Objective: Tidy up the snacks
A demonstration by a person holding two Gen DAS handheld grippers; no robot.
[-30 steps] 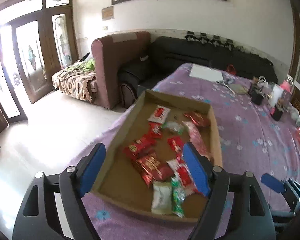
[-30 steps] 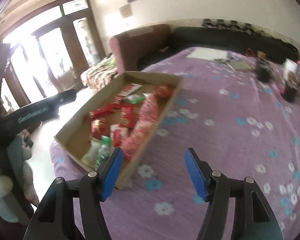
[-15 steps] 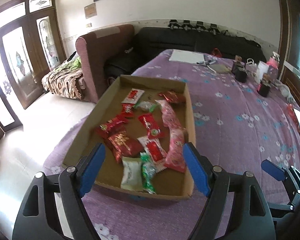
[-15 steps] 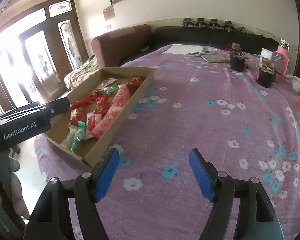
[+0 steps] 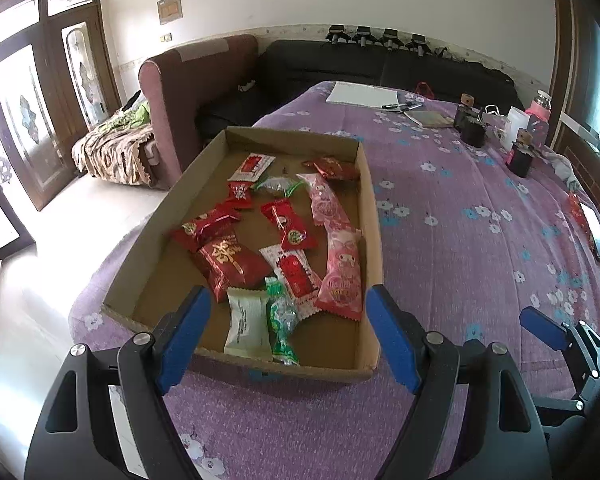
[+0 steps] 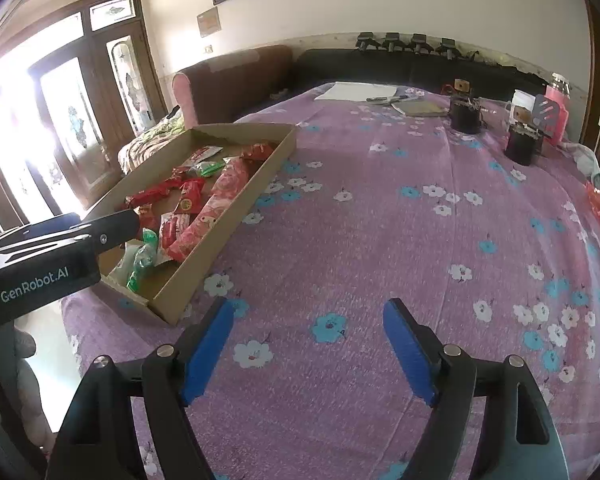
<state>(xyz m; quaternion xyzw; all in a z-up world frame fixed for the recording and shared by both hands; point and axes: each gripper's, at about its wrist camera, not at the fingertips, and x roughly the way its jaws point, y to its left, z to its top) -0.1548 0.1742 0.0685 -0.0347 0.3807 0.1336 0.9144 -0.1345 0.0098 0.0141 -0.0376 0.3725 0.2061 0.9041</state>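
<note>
A shallow cardboard tray (image 5: 374,216) (image 6: 236,216) lies on the purple flowered cloth and holds several wrapped snacks: red packets (image 5: 232,260), long pink packets (image 5: 342,276), a white packet (image 5: 247,328) and a green candy (image 5: 282,320). My left gripper (image 5: 286,332) hangs open above the tray's near end, with the white and green snacks seen between its blue pads, untouched. To the right of the tray, my right gripper (image 6: 308,344) hovers over bare cloth; its jaws are opening with nothing between them.
Dark jars (image 6: 520,144), a pink bottle (image 6: 556,108), a white sheet (image 6: 356,91) and pens sit at the table's far end. A red packet and a phone (image 5: 598,236) lie at the right edge. Sofas (image 5: 204,92) and glass doors stand beyond the table's left side.
Both views swung so the tray now sits more centred and nearer under the left gripper. The right gripper's pads have spread wider. The left pads kept the same gap.
</note>
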